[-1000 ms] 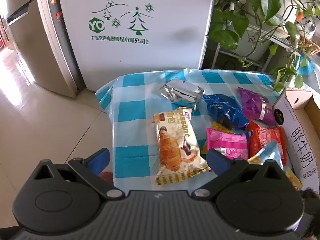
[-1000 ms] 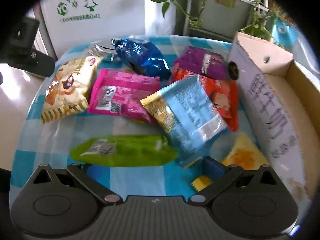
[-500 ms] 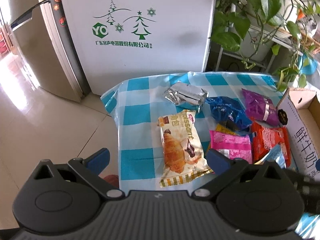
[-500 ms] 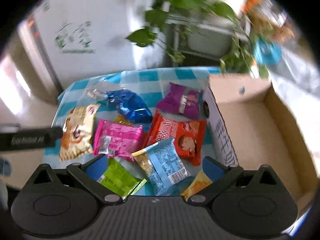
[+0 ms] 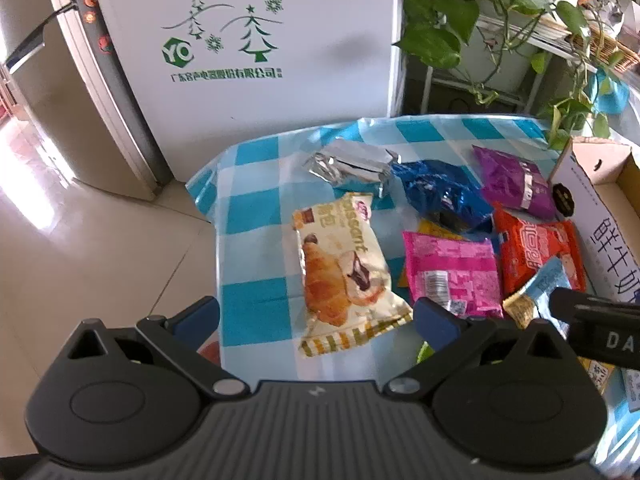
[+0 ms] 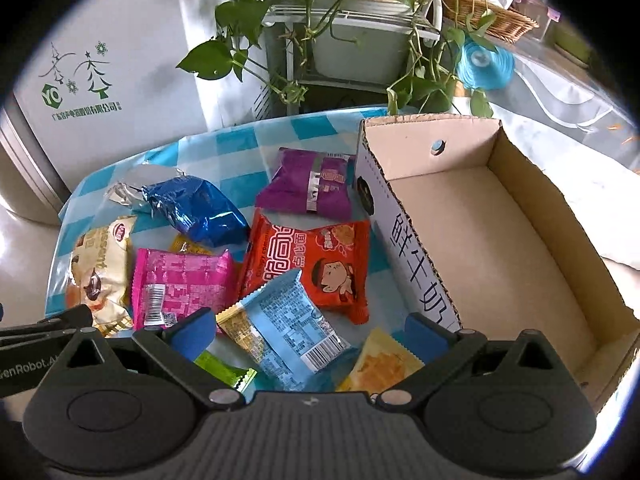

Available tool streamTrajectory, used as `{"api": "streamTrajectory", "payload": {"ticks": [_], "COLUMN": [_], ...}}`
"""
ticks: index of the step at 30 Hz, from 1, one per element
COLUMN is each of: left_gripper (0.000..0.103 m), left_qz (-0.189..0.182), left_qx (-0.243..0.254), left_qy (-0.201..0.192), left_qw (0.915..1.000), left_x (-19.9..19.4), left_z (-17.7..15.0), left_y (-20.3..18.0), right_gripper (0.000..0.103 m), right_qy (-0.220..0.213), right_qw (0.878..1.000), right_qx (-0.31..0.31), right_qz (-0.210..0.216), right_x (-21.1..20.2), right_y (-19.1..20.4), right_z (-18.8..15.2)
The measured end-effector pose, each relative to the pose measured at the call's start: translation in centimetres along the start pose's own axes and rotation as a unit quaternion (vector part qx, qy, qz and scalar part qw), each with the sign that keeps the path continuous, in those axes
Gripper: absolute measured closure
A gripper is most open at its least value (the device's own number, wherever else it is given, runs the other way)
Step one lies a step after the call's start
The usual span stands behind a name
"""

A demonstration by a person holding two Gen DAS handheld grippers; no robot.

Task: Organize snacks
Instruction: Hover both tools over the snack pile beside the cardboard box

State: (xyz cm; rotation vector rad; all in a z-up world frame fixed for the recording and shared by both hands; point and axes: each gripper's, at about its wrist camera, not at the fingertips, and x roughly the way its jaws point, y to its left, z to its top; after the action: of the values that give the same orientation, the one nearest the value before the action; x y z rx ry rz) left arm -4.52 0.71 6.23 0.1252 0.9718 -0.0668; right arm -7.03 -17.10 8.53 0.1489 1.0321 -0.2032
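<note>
Several snack packets lie on a blue-checked tablecloth (image 5: 256, 216). A croissant packet (image 5: 344, 276) sits between the fingers of my open left gripper (image 5: 316, 320), which hovers above it. Beyond are a silver packet (image 5: 348, 166), a blue one (image 5: 440, 196), a purple one (image 5: 516, 186), a pink one (image 5: 452, 276) and a red one (image 5: 536, 248). My right gripper (image 6: 308, 330) hangs open over a light-blue packet (image 6: 288, 326), with a green packet (image 6: 224, 372) and a yellow one (image 6: 384, 364) beneath it. An empty cardboard box (image 6: 500, 240) stands at the right.
A white cabinet (image 5: 260, 40) with green tree print stands behind the table, a fridge (image 5: 60, 100) to its left. Trailing plants (image 6: 320, 20) on a rack hang over the table's far edge. Tiled floor (image 5: 80, 260) lies left of the table.
Both grippers have risen and pulled back from the table. The right view swung to the right, so the whole box now shows. Nothing was taken hold of.
</note>
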Motion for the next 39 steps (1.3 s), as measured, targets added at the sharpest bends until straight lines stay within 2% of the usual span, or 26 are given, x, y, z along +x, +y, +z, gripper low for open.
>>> {"api": "streamTrajectory", "payload": {"ticks": [11, 39], "left_gripper": [0.001, 0.001], "left_qz": [0.000, 0.004], "left_qx": [0.013, 0.010], "left_qy": [0.006, 0.007], "left_qw": [0.9999, 0.9999], "left_x": [0.21, 0.29], "left_z": [-0.34, -0.36], "left_y": [-0.71, -0.52], "right_gripper": [0.000, 0.000], "right_qy": [0.006, 0.007], "right_qw": [1.000, 1.000], "right_qx": [-0.015, -0.013], "right_qz": [-0.017, -0.010], "right_x": [0.04, 0.18], "right_y": [0.76, 0.75], "right_z": [0.16, -0.03]}}
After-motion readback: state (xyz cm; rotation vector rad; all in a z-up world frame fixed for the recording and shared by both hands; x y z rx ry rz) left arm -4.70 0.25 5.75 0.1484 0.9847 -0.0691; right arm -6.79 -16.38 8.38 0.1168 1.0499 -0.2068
